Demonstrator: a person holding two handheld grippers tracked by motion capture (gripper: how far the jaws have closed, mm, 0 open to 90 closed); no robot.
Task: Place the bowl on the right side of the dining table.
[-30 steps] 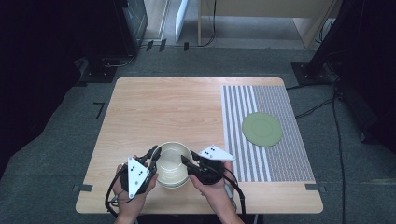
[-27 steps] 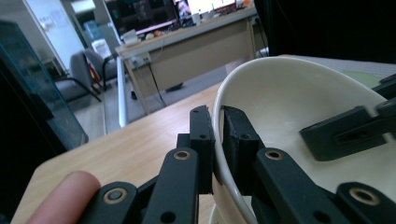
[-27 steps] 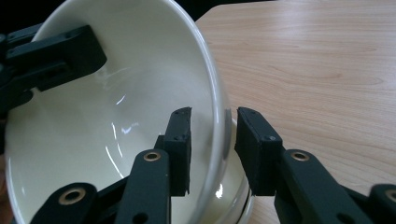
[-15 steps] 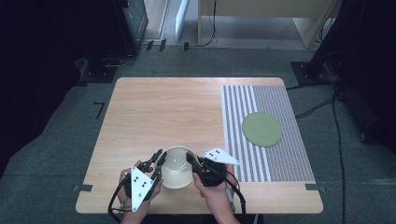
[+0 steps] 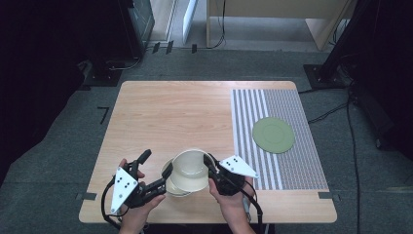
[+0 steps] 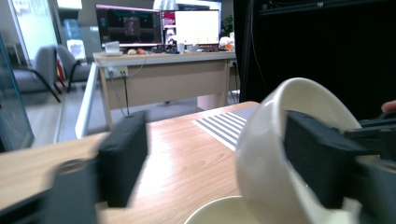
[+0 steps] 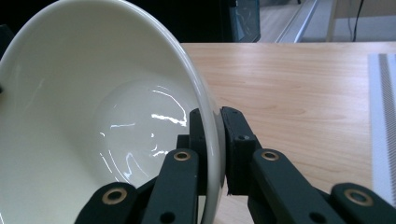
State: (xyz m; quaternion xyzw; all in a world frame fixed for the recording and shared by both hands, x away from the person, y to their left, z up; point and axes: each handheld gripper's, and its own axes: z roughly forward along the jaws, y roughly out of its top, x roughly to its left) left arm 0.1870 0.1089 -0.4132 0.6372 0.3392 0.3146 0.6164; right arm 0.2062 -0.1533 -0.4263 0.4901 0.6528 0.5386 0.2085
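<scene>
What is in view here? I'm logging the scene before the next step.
table: one, light wood, centre.
mat: one, grey-and-white striped, on the table's right part.
plate: one, green, on the mat.
tilted bowl: one, cream, near edge, raised on its side.
lower bowl: one, cream, under the tilted bowl.
desk: one, wooden, with monitors, beyond the table.
left gripper: black, jaws have just been opening, the tilted bowl's side between them.
right gripper: black, shut on the tilted bowl's rim.
</scene>
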